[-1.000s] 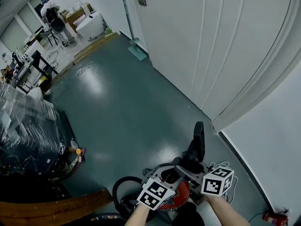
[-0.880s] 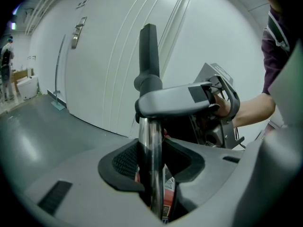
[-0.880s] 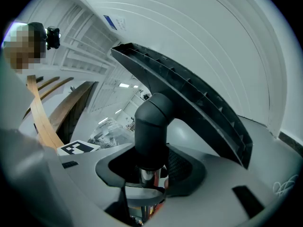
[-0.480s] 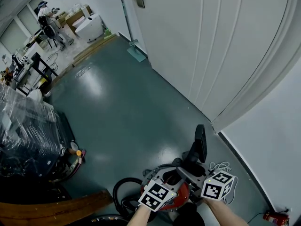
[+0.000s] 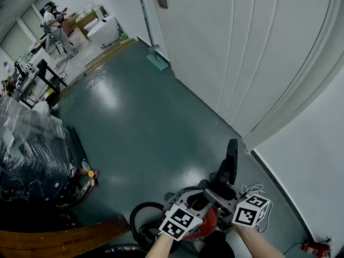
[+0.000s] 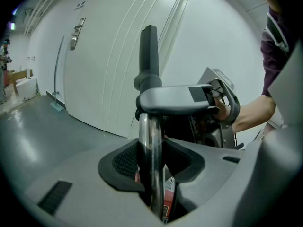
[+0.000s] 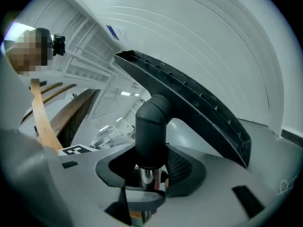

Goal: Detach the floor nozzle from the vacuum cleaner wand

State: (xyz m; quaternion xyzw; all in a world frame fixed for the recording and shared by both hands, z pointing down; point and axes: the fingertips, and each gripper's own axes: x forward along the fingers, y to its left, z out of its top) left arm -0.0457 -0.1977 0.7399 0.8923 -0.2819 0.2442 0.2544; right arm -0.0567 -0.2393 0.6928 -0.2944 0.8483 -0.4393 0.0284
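Between the left tongs (image 6: 152,163) a chrome wand (image 6: 150,136) is pinched, with the padded jaws pressed against the tube on either side. Just beyond that grip, further up the same tube, the right tongs (image 7: 150,168) are closed on the black elbow neck of the floor nozzle (image 7: 152,124). They sit right at the collar where plastic meets metal, and a short stretch of bare chrome is seen below it. From the neck, the long, flat nozzle head (image 7: 189,103) is carried slantwise above the right tongs.

From the head view, both tongs are seen low and close together over the red vacuum cleaner body (image 5: 207,223), with a black hose (image 5: 141,219) curled beside it on the grey floor (image 5: 134,122). The nozzle stands raised off the floor, towards the white door (image 5: 242,47).

The coming move is judged to turn on one line, the wand's long axis, which runs up and away from the person. The joint lies along that axis directly past the left tongs, and the right hand is the nearer to it. A straight pull along the tube would be called for, with the left grip as anchor. No release catch can be made out.
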